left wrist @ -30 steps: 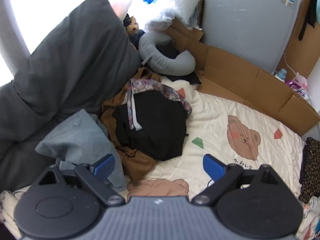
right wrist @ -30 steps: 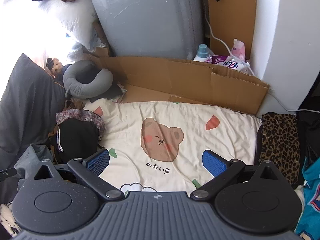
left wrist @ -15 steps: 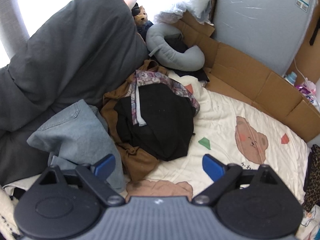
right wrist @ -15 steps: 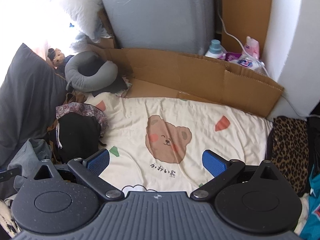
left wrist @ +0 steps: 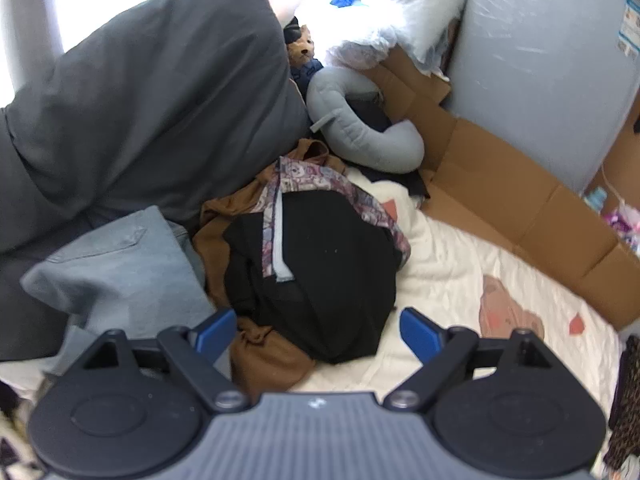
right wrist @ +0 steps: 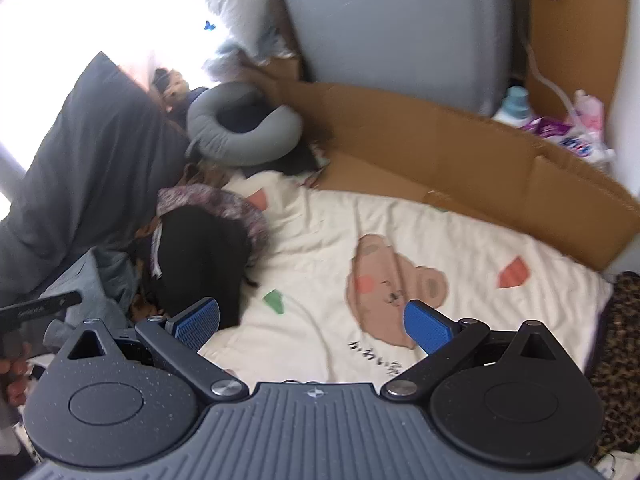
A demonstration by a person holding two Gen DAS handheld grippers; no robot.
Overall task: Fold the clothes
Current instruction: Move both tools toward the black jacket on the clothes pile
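Note:
A heap of clothes lies on the cream bear-print blanket: a black garment on top, a floral-patterned piece behind it, a brown garment underneath, and pale blue jeans to the left. My left gripper hangs just above the near edge of the black garment. Its jaws are closing, still wide apart, and the pads touch no cloth. My right gripper stands open over the blanket, right of the black garment, with nothing between its fingers.
A large grey pillow leans at the left and a grey neck pillow lies behind the heap. Cardboard walls the far side. Leopard-print cloth lies at the right edge. A hand shows at the left edge.
Both grippers have come down and closer to the bed. The left one now sits nearer over the clothes heap, its fingers slightly closer together. The right view has swung left toward the heap.

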